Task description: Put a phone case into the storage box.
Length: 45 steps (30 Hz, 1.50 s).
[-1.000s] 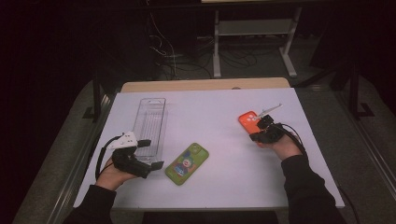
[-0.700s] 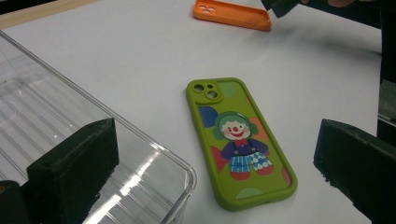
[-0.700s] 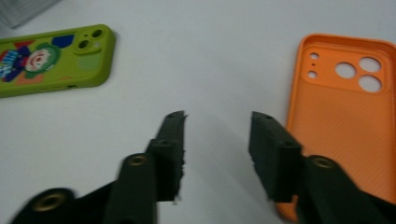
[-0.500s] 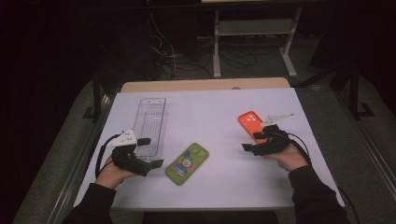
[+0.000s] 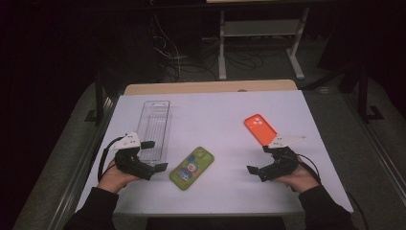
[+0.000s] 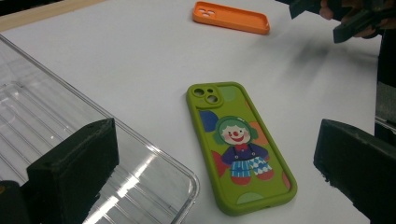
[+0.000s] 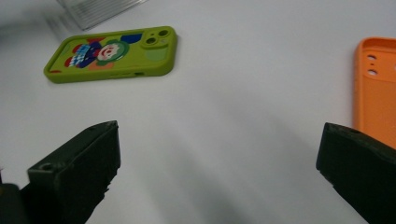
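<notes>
At far left, left gripper (image 5: 154,155) wide open and empty, one jaw over the near end of the clear tray (image 5: 154,125), other jaw toward the green case (image 5: 192,167). Green case flat on the white bench (image 5: 215,110), just right of the tray, picture side up. Farther right, right gripper (image 5: 258,159) with jaws just been opening, now fully apart, nothing between them, aimed across the bench at the green case. Orange case (image 5: 260,129) just beyond and beside this gripper, apart from it, hollow side up.

Possible trouble: thin flat cases, so jaws may slide over the edge and push instead of grip; left jaw may knock the tray when moving.
</notes>
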Available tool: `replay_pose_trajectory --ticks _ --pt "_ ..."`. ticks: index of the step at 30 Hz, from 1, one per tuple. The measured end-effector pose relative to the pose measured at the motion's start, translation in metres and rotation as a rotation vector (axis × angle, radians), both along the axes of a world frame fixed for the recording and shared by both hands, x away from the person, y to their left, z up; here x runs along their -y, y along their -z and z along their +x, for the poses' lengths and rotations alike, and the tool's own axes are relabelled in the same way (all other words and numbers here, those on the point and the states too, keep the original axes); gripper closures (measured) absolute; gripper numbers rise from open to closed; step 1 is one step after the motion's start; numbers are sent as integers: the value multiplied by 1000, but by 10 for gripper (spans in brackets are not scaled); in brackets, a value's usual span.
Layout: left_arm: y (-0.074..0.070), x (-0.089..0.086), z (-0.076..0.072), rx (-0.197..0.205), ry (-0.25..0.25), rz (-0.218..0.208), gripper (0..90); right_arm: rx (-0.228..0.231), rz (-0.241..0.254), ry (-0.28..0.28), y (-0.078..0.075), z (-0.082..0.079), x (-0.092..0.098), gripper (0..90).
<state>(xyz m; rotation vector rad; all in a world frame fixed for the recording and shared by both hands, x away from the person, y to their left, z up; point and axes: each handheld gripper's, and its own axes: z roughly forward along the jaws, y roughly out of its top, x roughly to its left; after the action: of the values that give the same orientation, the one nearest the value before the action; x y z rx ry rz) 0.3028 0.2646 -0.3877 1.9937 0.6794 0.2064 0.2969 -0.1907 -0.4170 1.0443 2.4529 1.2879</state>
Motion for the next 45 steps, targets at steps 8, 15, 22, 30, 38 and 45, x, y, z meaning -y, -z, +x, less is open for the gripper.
replay_pose_trajectory --ticks 8,15,22,30,38,45 --pt "1 0 0 -10 1 2 0 -10 -48 -54 11 -12 -9 0" --pt "1 1 0 -2 6 11 0 -9 -48 -47 9 -13 -8 0" --pt "1 1 -1 -6 7 16 0 -11 -58 -56 4 -11 -9 0" --pt "2 2 -1 -12 7 16 0 -44 -80 -46 -3 -6 -11 0" --pt "2 1 0 -25 4 20 0 -73 -98 -40 -13 3 -15 0" --pt "3 2 0 -24 11 28 0 -66 -102 -21 -22 13 -17 0"
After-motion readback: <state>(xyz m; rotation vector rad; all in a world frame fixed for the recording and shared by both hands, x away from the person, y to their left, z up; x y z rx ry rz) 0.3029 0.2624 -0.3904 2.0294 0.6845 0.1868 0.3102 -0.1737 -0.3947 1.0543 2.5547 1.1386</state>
